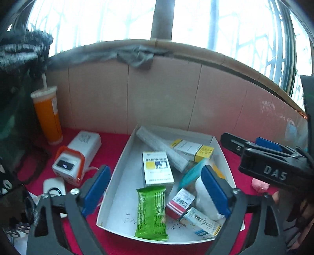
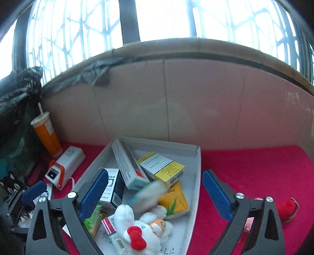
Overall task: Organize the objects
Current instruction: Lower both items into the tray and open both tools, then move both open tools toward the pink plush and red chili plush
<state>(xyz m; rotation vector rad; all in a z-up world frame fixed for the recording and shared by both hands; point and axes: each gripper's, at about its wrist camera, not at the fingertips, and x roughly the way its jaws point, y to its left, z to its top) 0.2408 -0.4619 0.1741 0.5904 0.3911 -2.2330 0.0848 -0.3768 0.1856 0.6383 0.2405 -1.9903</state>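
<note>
Left wrist view: both the left gripper (image 1: 155, 188) and right gripper (image 2: 155, 194) gape empty over red cloth (image 2: 255, 166) below windows (image 2: 166, 17).

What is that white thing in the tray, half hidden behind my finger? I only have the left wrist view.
Observer: It is a white plush toy with a red bow, lying in the white tray.
Operator: Is the right gripper holding anything?
Observer: No. The right gripper is open, with nothing between its fingers.
Operator: Anything outside the tray on that side?
Observer: A red plush item lies on the red cloth, to the right of the tray and apart from it.
</note>
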